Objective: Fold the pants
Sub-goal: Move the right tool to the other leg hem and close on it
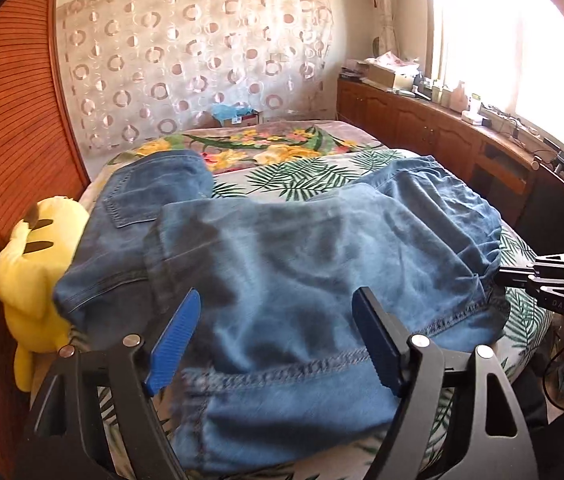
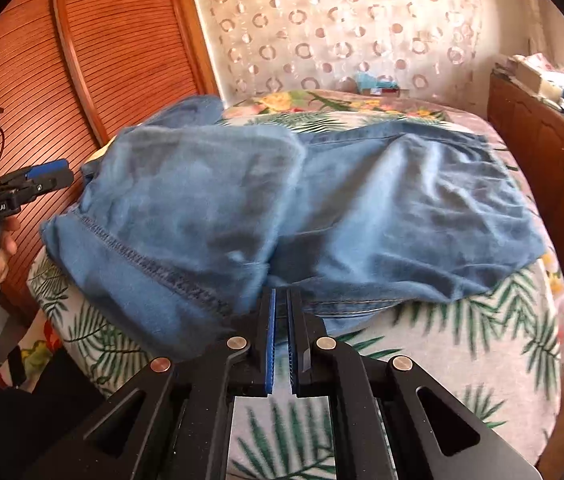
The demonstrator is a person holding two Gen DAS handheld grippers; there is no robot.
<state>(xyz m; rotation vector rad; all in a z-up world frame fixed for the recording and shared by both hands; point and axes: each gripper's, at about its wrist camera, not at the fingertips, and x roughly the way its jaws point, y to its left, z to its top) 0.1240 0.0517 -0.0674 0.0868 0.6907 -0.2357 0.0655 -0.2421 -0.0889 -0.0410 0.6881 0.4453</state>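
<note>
Blue denim pants (image 1: 282, 264) lie on the bed, their hemmed leg ends folded over toward the near edge; they also show in the right wrist view (image 2: 266, 208). My left gripper (image 1: 278, 312) is open, its blue pads spread just above the hem and holding nothing. It shows at the left of the right wrist view (image 2: 48, 172). My right gripper (image 2: 280, 300) is nearly closed, its jaws a narrow gap apart at the near edge of the denim. No cloth shows between the pads. It appears at the right of the left wrist view (image 1: 501, 274), touching the pants' edge.
The bed has a palm-leaf cover (image 2: 461, 352) and a floral blanket (image 1: 266, 144) farther back. A yellow plush toy (image 1: 30, 272) sits at the bed's left, against wooden slatted doors (image 1: 10, 120). A wooden cabinet (image 1: 433, 120) with clutter runs under the window at right.
</note>
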